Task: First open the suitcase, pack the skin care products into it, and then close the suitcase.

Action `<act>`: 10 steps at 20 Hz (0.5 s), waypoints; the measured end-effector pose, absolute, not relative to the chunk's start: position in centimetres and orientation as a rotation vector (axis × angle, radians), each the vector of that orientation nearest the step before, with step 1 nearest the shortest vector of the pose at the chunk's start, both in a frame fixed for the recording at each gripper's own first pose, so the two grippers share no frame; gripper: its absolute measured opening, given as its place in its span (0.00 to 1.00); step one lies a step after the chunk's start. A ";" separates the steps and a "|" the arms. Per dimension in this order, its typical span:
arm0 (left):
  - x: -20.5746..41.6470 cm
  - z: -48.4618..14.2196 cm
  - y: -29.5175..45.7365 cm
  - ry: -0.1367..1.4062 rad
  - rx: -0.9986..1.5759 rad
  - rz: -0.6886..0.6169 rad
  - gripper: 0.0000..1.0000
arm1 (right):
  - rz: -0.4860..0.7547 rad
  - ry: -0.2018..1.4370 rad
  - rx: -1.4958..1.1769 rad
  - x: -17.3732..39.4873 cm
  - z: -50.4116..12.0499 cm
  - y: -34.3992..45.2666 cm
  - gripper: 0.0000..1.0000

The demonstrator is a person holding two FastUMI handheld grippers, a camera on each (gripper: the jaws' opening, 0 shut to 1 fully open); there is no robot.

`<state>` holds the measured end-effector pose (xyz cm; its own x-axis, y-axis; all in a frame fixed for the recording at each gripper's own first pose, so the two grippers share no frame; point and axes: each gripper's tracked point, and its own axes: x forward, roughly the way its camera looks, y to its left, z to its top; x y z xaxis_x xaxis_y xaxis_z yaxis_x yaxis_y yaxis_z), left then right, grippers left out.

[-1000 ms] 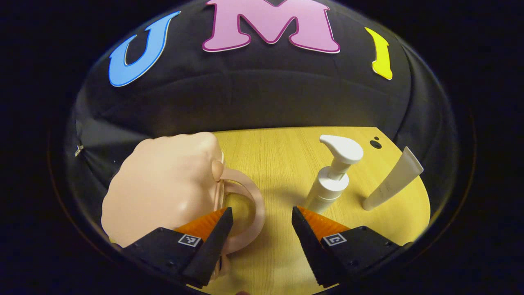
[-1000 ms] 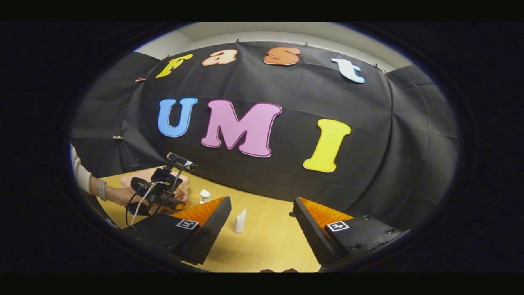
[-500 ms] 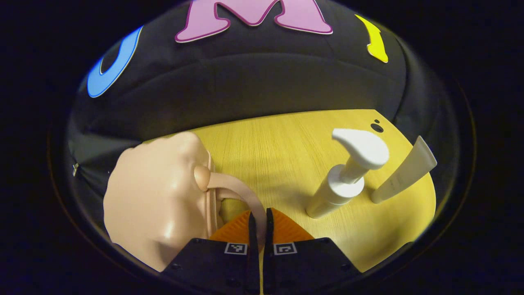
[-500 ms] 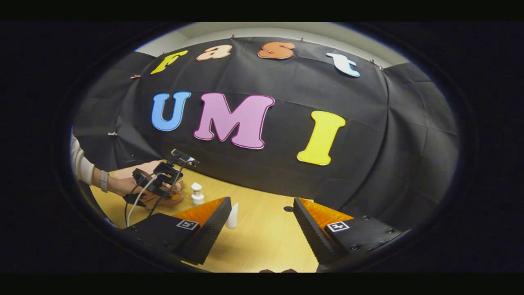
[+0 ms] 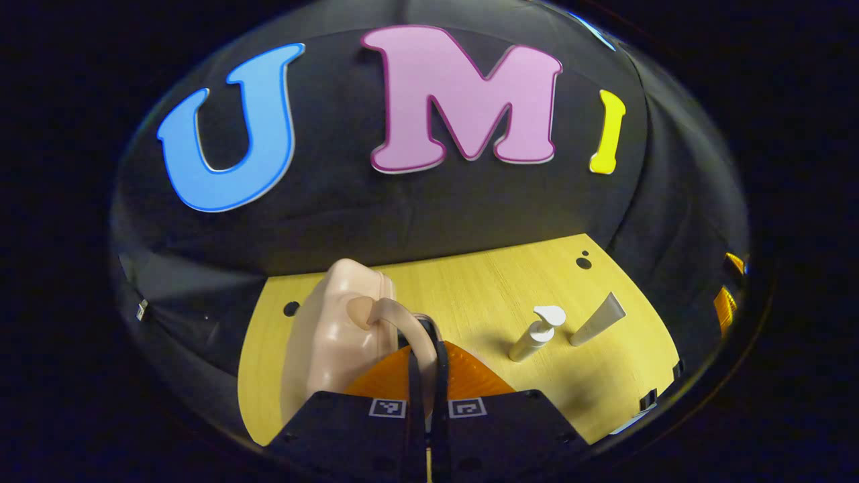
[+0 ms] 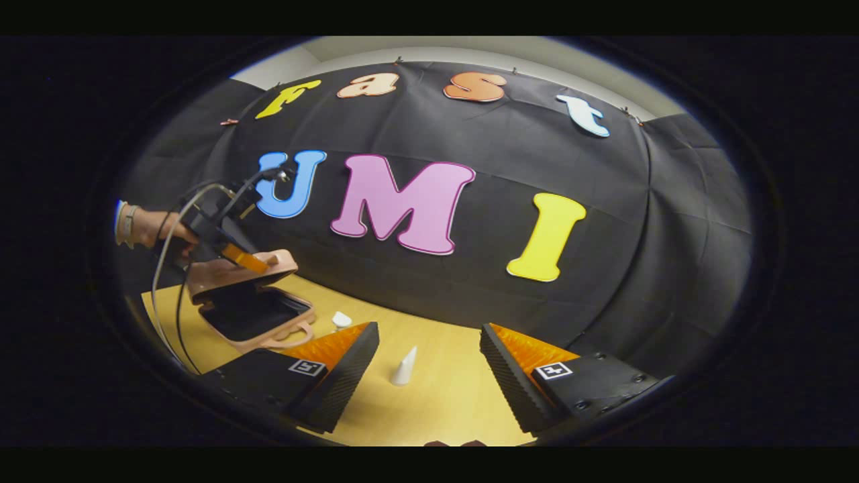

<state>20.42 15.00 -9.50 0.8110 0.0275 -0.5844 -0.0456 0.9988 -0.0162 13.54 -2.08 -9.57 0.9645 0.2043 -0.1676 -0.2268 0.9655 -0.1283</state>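
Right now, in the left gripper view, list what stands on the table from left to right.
Pink suitcase → pump bottle → tube. The left claw is shut on the suitcase's handle.

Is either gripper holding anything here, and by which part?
The left gripper is shut on the handle of the suitcase lid, holding the suitcase open. The right gripper is open and holds nothing.

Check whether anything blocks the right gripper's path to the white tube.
Nothing visible does. In the right gripper view the right gripper is open, and the white tube stands on bare table just ahead between its fingers. The suitcase sits off to the side.
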 end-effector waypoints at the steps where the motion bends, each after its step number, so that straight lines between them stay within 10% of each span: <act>1: 19.1 -8.2 18.2 0.609 -0.031 0.062 0.08 | 0.222 0.153 -0.139 13.7 -9.5 -1.3 0.96; 10: 14.3 -12.2 48.8 0.661 0.118 0.375 0.06 | 0.193 0.186 -0.102 14.7 -8.4 4.7 0.97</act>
<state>14.27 48.84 -12.22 0.7253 0.3763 -0.5764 -0.3022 0.9264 0.2245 14.73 4.75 -8.37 0.9642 0.1811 -0.1936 -0.1999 0.9763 -0.0823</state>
